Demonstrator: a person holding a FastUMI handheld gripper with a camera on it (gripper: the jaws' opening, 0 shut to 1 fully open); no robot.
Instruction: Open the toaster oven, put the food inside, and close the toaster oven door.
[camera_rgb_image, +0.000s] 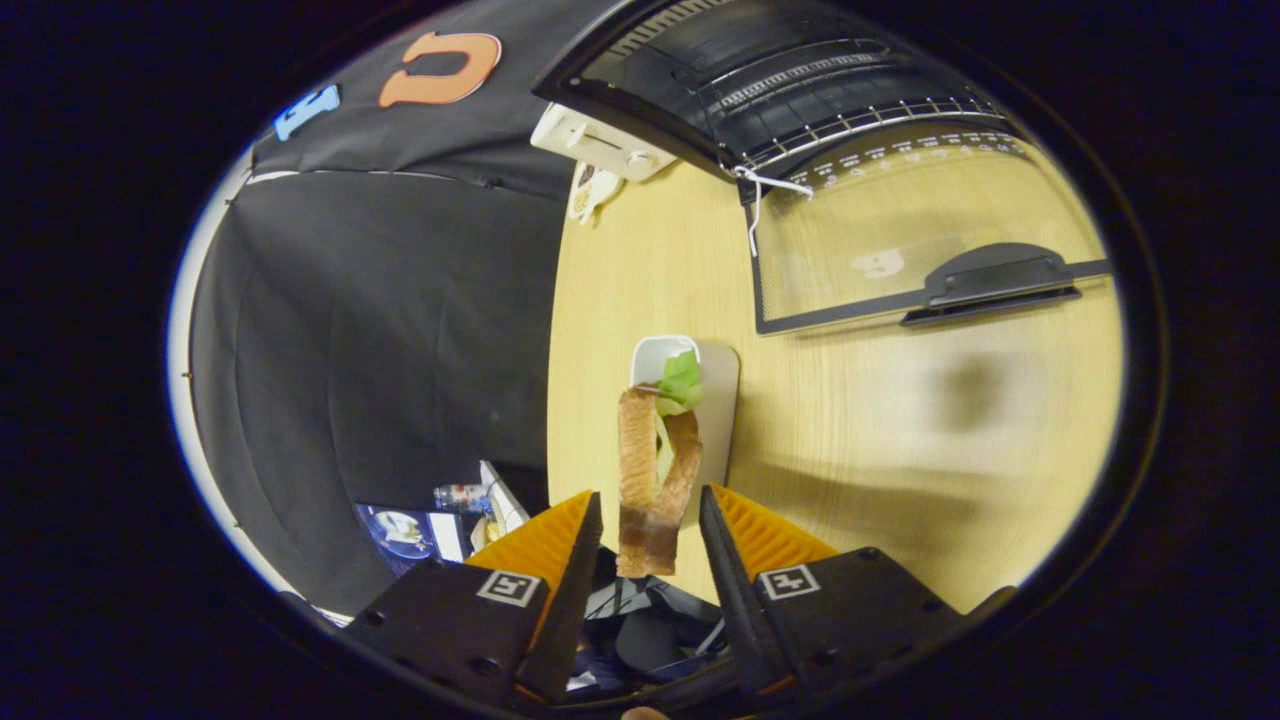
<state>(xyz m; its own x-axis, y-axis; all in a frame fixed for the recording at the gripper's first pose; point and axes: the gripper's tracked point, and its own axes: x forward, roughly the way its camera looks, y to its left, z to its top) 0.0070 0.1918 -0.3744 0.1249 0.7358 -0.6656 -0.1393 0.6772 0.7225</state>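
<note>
Between the 2 fingers of the gripper (650, 525) hangs the sandwich (652, 480), 2 toasted bread slices with green lettuce showing at the far end. The sandwich stands on edge, its near end level with the fingertips and its length running away from them. The fingers stand apart: a visible gap separates the left fingertip from the bread, and a narrower gap separates the right fingertip from it, so neither finger can be confirmed as pressing on the food; whether the sandwich is supported lower down cannot be told. Each finger carries a square marker tag on its upper housing. Directly beyond the sandwich, a small white dish (660, 358) rests on a pale cutting board (718, 400), and the lettuce overlaps the dish rim in this view. The board lies on the light wooden table (880, 470), near its left edge. Farther ahead and to the right, the toaster oven door (900, 250) is open and lies flat over the table, its glass pane showing the wood beneath and its dark handle (1000, 285) at the near edge. Behind the door, the toaster oven (790, 80) cavity is open, with wire rack rails visible inside. A white control panel with 1 round knob (640, 158) sits at the oven's left side. Off the table's left edge, below, a plastic bottle (462, 496) lies among other items that are too small to identify.
</note>
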